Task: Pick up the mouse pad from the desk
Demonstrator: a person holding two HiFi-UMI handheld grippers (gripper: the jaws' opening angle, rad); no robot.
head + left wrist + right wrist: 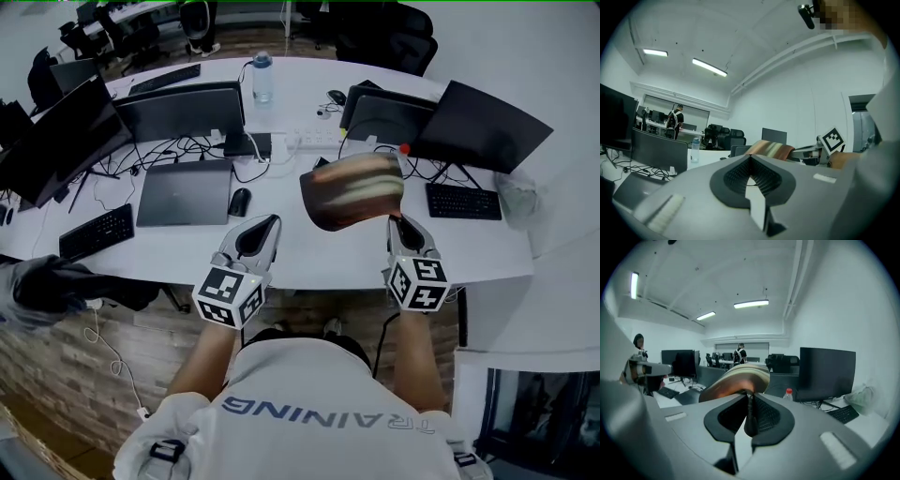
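Observation:
The mouse pad (352,190), striped in brown and cream, hangs curled in the air above the white desk (309,253). My right gripper (397,221) is shut on its right edge. In the right gripper view the pad (736,379) bends up and left from the pinched jaws (749,397). My left gripper (269,223) hovers over the desk's front edge, to the left of the pad and apart from it, shut with nothing in it. In the left gripper view the jaws (750,158) meet at their tips, and the pad (771,148) and the right gripper (820,150) show beyond.
On the desk lie a closed laptop (186,192), a black mouse (240,201), a keyboard at the left (97,232) and one at the right (463,201), several monitors (183,112), a water bottle (262,77) and tangled cables (187,148). A person stands far off (675,121).

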